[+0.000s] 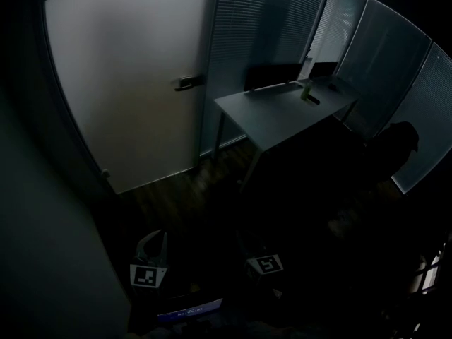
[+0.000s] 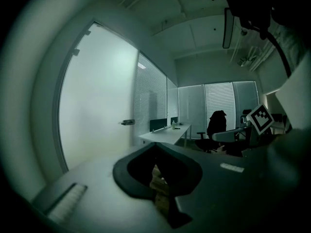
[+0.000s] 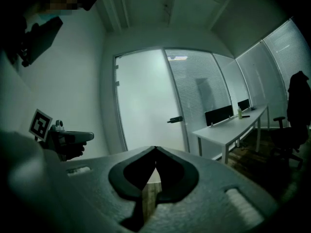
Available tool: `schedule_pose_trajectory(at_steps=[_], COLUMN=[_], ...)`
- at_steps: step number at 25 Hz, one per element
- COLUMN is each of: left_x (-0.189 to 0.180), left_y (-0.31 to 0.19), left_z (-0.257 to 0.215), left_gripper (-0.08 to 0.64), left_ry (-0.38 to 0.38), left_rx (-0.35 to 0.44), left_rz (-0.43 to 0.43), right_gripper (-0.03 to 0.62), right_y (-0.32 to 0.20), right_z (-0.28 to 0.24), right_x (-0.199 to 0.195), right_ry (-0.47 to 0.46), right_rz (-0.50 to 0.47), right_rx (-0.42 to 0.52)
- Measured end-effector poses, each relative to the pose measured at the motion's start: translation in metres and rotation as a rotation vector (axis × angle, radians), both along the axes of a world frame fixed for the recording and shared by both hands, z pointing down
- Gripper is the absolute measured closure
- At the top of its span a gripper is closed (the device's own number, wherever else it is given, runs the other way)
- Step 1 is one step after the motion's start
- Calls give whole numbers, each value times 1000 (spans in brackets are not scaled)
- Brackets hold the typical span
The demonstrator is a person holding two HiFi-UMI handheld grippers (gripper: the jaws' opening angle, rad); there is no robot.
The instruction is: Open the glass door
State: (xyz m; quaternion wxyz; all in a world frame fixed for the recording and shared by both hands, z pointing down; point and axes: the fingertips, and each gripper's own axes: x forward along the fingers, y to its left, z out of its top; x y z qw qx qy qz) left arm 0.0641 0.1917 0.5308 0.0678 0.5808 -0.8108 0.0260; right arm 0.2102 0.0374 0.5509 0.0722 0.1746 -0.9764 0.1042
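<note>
The frosted glass door [image 1: 127, 76] stands closed at the far side of a dark room, its dark lever handle [image 1: 188, 82] on the right edge. The door is well ahead of both grippers, and neither touches it. In the left gripper view the handle [image 2: 128, 122] sits left of and above my left gripper [image 2: 155, 143], whose jaws meet at the tips with nothing between them. My right gripper [image 3: 155, 147] is shut and empty too, with the handle [image 3: 175, 119] just right of its line. Both marker cubes [image 1: 148, 275] [image 1: 265, 264] show low in the head view.
A white desk [image 1: 282, 111] with low screens and a green bottle [image 1: 307, 90] stands right of the door, along glass walls with blinds [image 1: 261, 27]. An office chair draped with a dark jacket [image 2: 216, 125] stands further right. A plain wall [image 1: 42, 260] runs close on my left.
</note>
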Motion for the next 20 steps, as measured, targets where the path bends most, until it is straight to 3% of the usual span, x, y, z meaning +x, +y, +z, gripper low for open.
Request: schedule_pose_trajectory(at_steps=[10, 20], left_x=[-25, -62], left_y=[-10, -69], left_z=[9, 14], left_gripper=[557, 557], left_ry=[5, 0], left_rx=[-1, -21], left_rz=[-17, -9], right_gripper=[591, 591], right_y=[-8, -66], right_z=[2, 11], right_x=[-28, -62], right_ry=[0, 16], right_rz=[-20, -12], right_rx=[12, -2])
